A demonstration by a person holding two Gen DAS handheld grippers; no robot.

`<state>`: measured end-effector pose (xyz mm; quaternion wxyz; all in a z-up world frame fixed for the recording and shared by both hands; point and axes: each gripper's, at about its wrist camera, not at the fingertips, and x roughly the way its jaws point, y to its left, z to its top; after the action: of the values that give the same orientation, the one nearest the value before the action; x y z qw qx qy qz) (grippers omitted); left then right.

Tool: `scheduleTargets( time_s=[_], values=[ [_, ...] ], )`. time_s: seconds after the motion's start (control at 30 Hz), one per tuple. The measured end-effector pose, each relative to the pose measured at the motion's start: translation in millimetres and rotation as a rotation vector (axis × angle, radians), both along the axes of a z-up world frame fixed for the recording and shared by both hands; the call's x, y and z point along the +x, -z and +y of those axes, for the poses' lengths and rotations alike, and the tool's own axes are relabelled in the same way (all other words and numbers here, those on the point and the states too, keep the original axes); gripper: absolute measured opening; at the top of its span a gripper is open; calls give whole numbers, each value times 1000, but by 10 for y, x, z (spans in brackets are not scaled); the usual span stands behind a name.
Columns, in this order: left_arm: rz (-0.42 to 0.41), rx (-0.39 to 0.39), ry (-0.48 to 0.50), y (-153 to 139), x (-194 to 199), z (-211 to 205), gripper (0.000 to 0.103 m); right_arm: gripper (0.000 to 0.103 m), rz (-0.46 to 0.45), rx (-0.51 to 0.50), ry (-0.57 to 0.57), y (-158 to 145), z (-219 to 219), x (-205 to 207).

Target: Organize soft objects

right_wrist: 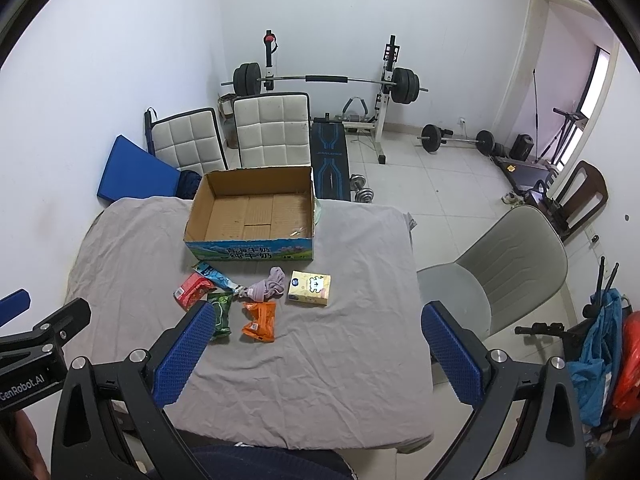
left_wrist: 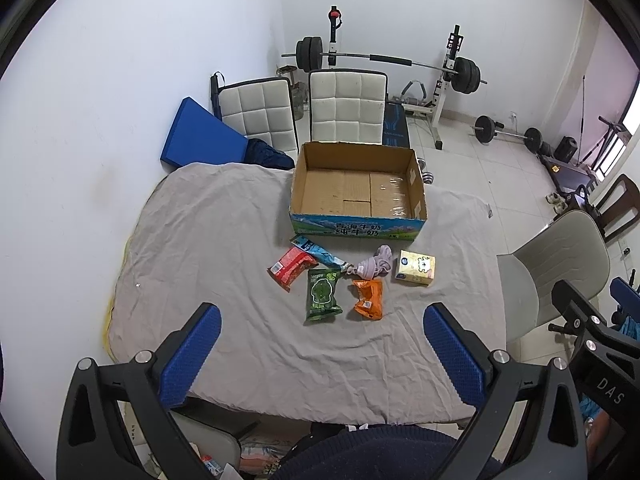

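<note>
Where the grey cloth covers the table, six soft things lie in a loose cluster just in front of the open cardboard box, whose long side runs left to right and whose inside is bare. The green pack lies with its long axis pointing toward the box; the orange pack beside it on the right points much the same way, slightly tilted. The red pack slants to the left of the green one, and the blue pack runs diagonally from near the box down to the crumpled sock, seemingly touching it, though the overlap is hard to judge. The tissue pack sits right of the sock, apart from it. Two white chairs stand behind the box, a grey chair is at the table's right, and a barbell rack stands by the far wall. The left gripper and right gripper hover over the near cloth, level, fingers spread wide and holding nothing; in the right wrist view the green pack is partly hidden behind a blue pad.
</note>
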<state>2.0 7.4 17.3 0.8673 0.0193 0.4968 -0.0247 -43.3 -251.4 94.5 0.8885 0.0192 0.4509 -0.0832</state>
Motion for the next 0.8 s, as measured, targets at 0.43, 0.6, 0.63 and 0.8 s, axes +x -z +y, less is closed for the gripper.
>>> scheduleTargets(
  time_s=[0.43, 0.6, 0.63, 0.8],
  values=[
    [-1, -6, -1, 39, 7, -24, 103, 103, 0, 4, -3, 24, 9, -9],
    [-35, 4, -8, 101, 129, 2, 103, 103, 26, 39, 1, 106, 24, 162],
    [-43, 8, -12, 131, 192, 17, 103, 103, 33, 42, 7, 162, 15, 235],
    [17, 6, -58, 574, 720, 171, 103, 103, 171, 132, -9, 826, -18, 812]
  ],
)
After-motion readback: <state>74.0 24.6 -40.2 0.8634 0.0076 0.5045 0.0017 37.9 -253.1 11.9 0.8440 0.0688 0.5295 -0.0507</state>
